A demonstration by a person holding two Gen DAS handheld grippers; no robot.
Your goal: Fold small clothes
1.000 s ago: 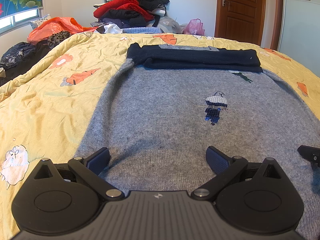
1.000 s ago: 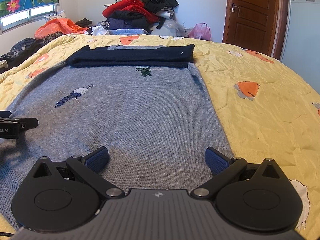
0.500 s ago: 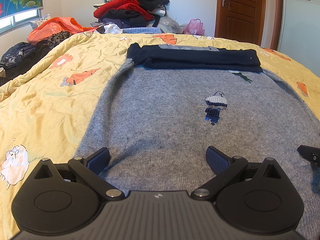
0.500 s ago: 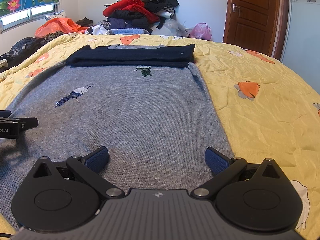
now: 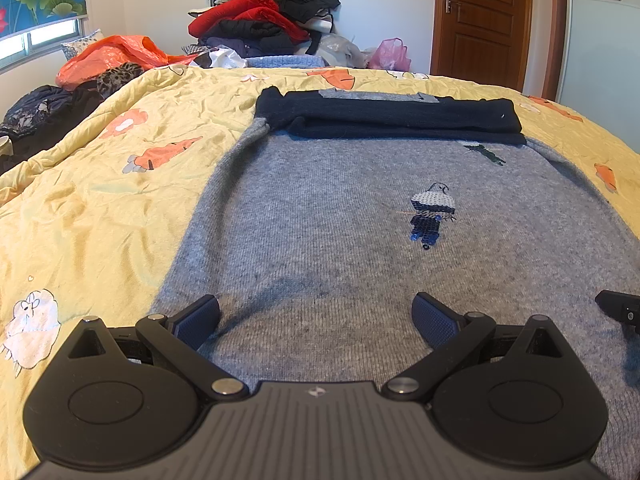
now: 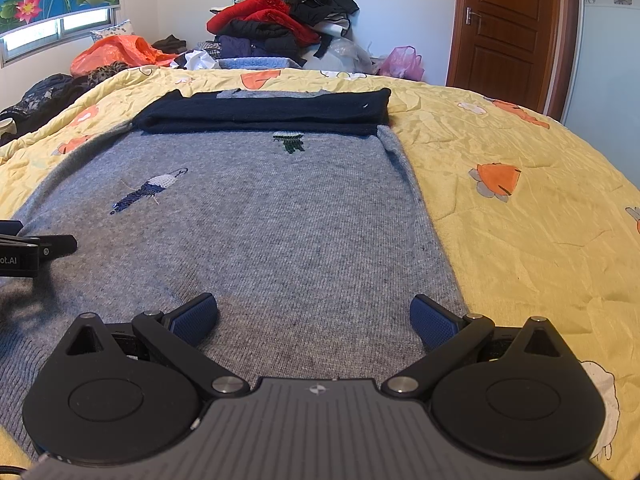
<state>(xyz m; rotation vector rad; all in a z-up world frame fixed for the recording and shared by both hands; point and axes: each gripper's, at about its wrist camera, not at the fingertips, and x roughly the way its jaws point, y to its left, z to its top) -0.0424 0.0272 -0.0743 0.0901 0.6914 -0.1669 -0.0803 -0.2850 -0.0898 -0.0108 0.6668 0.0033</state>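
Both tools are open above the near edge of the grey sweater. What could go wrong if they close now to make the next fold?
1. The left tool and right tool may pinch only one layer of the grey sweater, so it sags.
2. The folded dark sleeves lie loose on top and may slip.
3. The yellow quilt is wrinkled; a tool might catch it too.

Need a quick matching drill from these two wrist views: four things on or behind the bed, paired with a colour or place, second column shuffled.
Things:
1. sweater body
2. folded sleeves
3. bedspread
4. plastic bag by the door

Descriptions:
A. pink, on the floor past the far edge of the bed
B. yellow with orange and white prints
C. grey knit with a sequinned bird
D. navy, lying across the far end of the sweater

Pairs: 1-C, 2-D, 3-B, 4-A
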